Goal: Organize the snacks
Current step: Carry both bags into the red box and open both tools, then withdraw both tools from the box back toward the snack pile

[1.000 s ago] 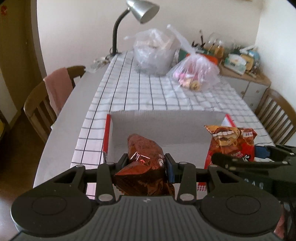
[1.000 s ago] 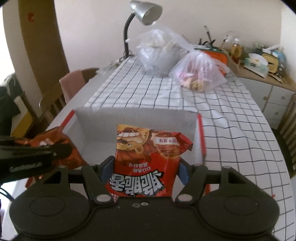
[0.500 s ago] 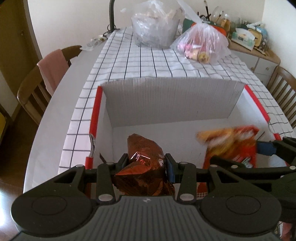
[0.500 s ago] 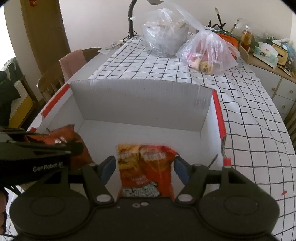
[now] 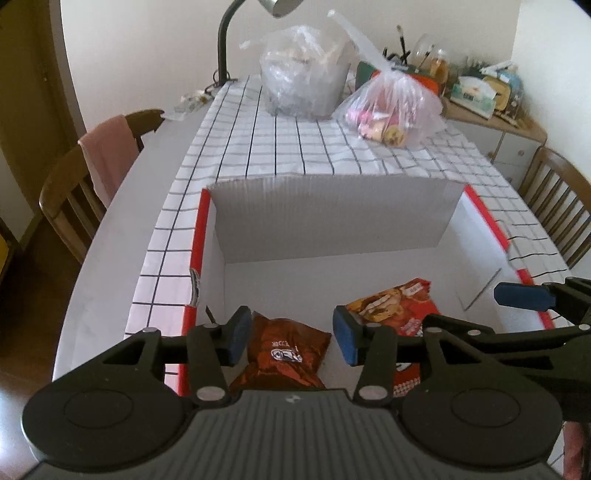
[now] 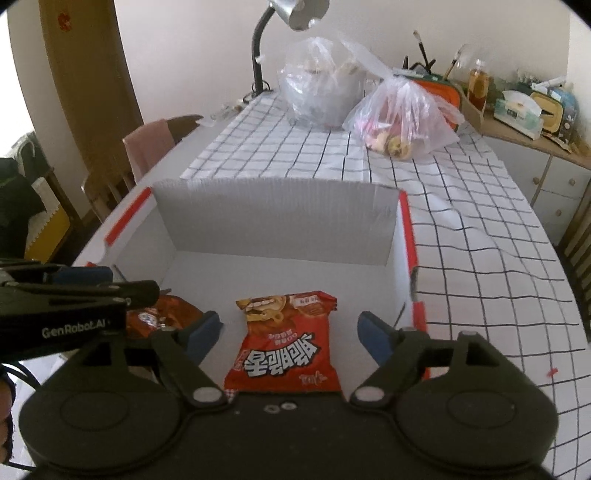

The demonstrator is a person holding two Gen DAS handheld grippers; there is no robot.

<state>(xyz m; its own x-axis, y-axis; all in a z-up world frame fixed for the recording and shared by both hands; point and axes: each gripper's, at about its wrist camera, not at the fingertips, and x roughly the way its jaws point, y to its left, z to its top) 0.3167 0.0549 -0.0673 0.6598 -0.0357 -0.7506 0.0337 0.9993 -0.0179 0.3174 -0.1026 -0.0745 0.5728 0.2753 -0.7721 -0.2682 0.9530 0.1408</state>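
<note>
I have both packets down on the floor of the white box (image 5: 332,218), which I take as the collecting place for the snacks. The brown snack packet (image 5: 286,356) lies flat near the box's near-left corner, under my left claw (image 5: 291,334); its jaws are opening, the blue pads clear of the wrapper on both sides, so nothing is clamped. The red snack packet (image 6: 286,347) lies flat beside it, toward the box's near-right side, below my right claw (image 6: 286,332), whose jaws are opening wide and touch nothing. They lie side by side, not stacked, which I judge leaves the far half of the box free for more.

Beyond the box's far wall, on the checked cloth of the bench (image 6: 461,229), stand two clear plastic bags (image 6: 402,118), probably the next supply. A desk lamp (image 5: 236,33) rises behind them. The tall box walls are the only thing my claws must clear when lifting out.
</note>
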